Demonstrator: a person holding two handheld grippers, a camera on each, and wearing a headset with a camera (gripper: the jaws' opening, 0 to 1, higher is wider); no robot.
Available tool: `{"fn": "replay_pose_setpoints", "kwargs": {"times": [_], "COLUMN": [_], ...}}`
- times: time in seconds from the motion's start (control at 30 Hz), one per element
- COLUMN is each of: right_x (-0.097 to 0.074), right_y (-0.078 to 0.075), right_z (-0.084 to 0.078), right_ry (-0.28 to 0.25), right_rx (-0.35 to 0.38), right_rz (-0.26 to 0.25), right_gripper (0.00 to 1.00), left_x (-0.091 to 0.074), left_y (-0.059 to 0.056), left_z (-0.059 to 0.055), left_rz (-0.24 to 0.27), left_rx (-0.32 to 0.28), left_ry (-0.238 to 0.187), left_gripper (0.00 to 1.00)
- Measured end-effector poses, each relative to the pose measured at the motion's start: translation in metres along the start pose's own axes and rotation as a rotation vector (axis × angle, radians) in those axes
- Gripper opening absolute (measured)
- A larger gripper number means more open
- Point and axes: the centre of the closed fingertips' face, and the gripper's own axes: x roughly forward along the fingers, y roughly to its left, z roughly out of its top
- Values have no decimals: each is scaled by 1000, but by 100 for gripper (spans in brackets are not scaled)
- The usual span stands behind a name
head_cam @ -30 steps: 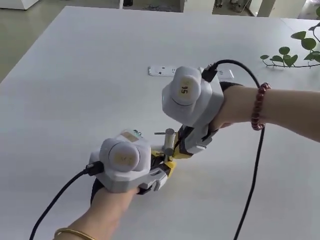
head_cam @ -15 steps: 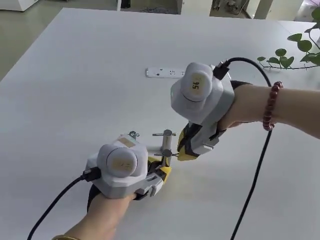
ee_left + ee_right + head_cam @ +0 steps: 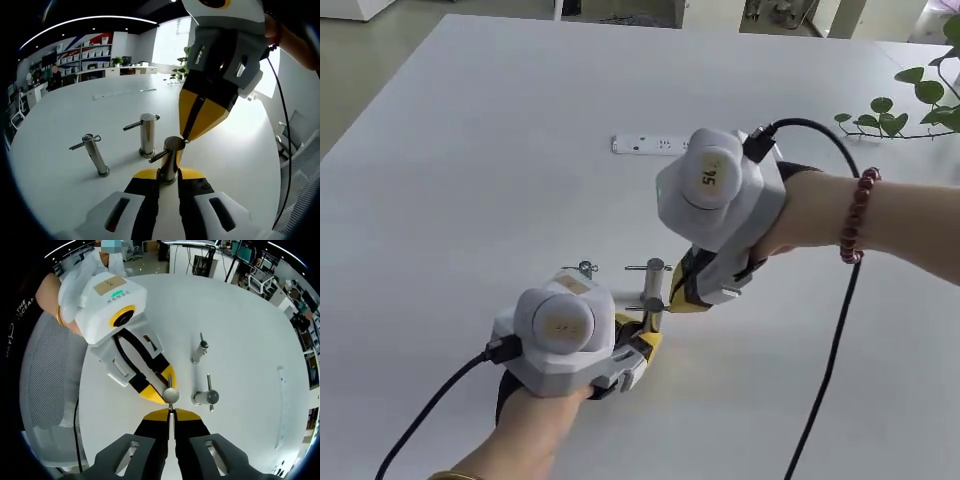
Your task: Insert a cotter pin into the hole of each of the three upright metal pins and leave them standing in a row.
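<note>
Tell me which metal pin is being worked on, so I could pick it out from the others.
On the big white table, look where the two grippers meet. The pin stands clamped in the left gripper, with the right gripper pinching a cotter pin at its top. The other two pins stand free beyond it, touched by nothing.
</note>
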Motion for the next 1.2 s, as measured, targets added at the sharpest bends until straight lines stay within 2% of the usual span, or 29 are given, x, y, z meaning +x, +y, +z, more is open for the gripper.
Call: {"fn": "replay_pose_setpoints", "kwargs": {"times": [0.5, 0.77, 0.9, 1.0, 1.2], "right_x": [2, 2, 1, 2, 4], "right_y": [0, 0, 4, 3, 0], "right_z": [6, 5, 7, 9, 19], "right_ry": [-6, -29, -40, -48, -97], "right_rx": [-16, 32, 55, 47, 91], "right_rz": [3, -1, 5, 0, -15], "right_gripper": [0, 0, 9, 10, 12], "left_x": [1, 2, 1, -1, -7], "left_y": [0, -2, -1, 1, 5], "left_z": [-1, -3, -3, -3, -5], "left_rz": [0, -3, 5, 9, 21], "left_rx": [-12, -17, -18, -18, -20], "left_ry": [1, 13, 16, 21, 33], "left_gripper": [12, 16, 20, 23, 29]}}
